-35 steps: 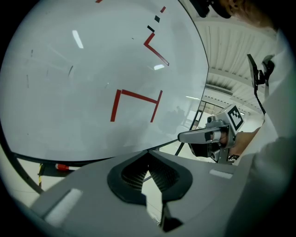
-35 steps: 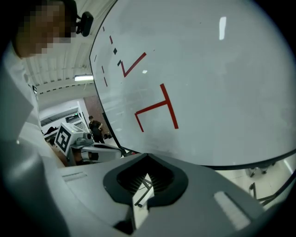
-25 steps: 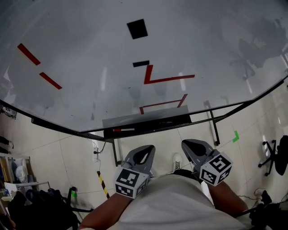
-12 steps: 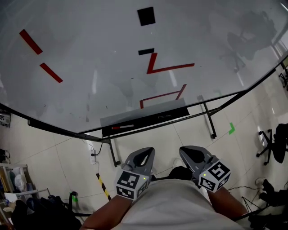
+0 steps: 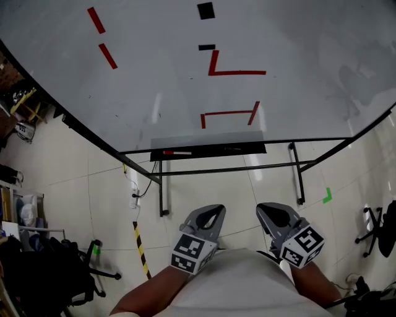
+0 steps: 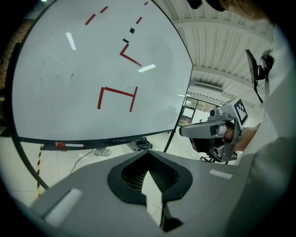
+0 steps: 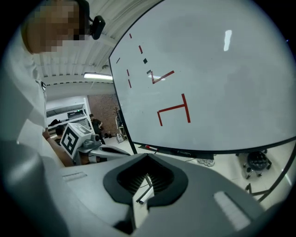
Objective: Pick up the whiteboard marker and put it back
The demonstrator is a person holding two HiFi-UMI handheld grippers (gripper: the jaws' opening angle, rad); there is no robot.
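Note:
The whiteboard marker [image 5: 177, 152], white with a red cap, lies on its side at the left end of the black tray [image 5: 235, 148] under the whiteboard [image 5: 185, 80]. It also shows as a marker [image 6: 69, 145] in the left gripper view and as a small red-tipped marker [image 7: 149, 147] in the right gripper view. My left gripper [image 5: 213, 209] and right gripper [image 5: 267, 207] hang side by side close to my body, well short of the tray. Both are shut with nothing in them. The left gripper view shows the right gripper [image 6: 185, 132] beside it.
The board carries red line marks [image 5: 235, 71] and black squares [image 5: 206, 10]. Its black stand legs [image 5: 162, 195] rest on a tiled floor. A yellow-black strip [image 5: 140, 247] and a cable lie at the left, clutter and a chair [image 5: 74, 272] lower left, another chair [image 5: 380, 226] at the right.
The head view has swung, so the board and tray now sit higher and squarer in the picture. Both grippers stay shut and low near my body, shifted slightly right.

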